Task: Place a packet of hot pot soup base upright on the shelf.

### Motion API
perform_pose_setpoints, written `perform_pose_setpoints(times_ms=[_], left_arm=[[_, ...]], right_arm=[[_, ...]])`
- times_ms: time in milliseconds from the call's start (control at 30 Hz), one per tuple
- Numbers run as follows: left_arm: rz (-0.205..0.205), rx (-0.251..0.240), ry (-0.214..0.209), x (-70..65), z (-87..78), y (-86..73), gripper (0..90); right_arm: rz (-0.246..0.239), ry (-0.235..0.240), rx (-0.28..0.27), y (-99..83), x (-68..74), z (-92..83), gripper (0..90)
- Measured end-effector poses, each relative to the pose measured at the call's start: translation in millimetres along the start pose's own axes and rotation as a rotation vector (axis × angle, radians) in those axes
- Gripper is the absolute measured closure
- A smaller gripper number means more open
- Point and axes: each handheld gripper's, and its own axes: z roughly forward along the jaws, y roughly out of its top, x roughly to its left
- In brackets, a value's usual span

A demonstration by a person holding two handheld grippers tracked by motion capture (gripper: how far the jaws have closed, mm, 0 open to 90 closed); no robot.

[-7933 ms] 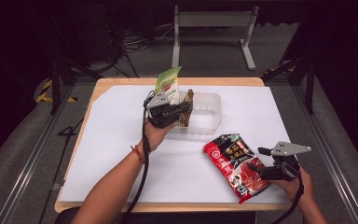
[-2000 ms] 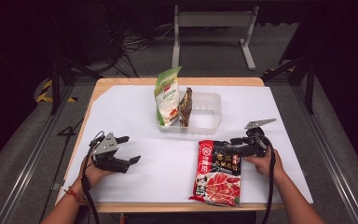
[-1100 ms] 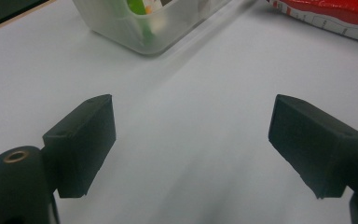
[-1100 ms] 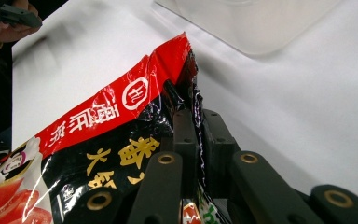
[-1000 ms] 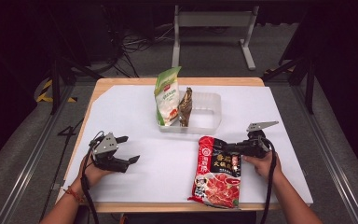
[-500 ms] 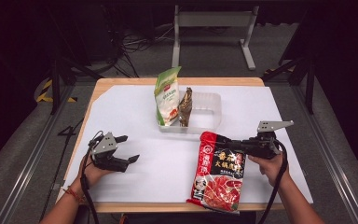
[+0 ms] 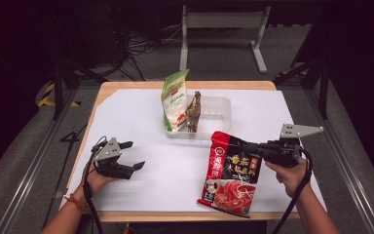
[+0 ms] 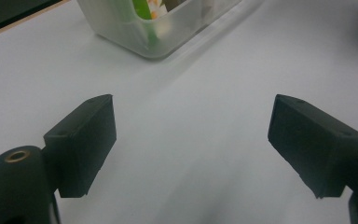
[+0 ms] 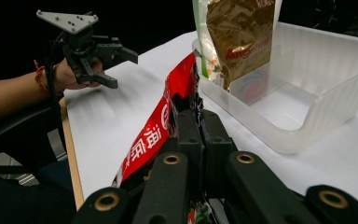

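Clear plastic tub (image 7: 214, 117) sits on white sheet (image 7: 141, 112) covering wooden table (image 7: 126, 86). Green-and-white pouch (image 7: 174, 100) and brown foil packet (image 7: 193, 111) stand upright at tub's left end, side by side. Grey metal stand (image 7: 221, 22) on floor beyond table.

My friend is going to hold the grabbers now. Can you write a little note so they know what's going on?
Right gripper: jaws shut on the top edge of the red packet, lifting it off the table.
Left gripper: open, holding nothing, resting at the table's left side.
Bin: the green packet and brown packet stand upright at its left end; its right part is free.
Done: two packets binned.
Left: probably stand the red packet in the bin's free part, then let go.
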Motion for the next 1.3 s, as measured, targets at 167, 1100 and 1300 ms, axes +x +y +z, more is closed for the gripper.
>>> perform_pose_setpoints(times_ms=[167, 1100, 1300], left_arm=[[-0.006, 0.002, -0.001, 0.0, 0.1, -0.8, 16.0], [-0.012, 0.008, 0.01, -2.1, -0.3, -0.3, 15.9], [-0.017, 0.006, 0.011, -2.3, -0.7, -0.3, 15.8]], right_arm=[[-0.01, -0.009, -0.014, 3.6, 3.8, -3.7, 88.8], [-0.09, -0.127, -0.098, 31.4, 26.5, -18.4, 88.8], [-0.102, -0.161, -0.127, 36.5, 27.5, -20.1, 88.8]])
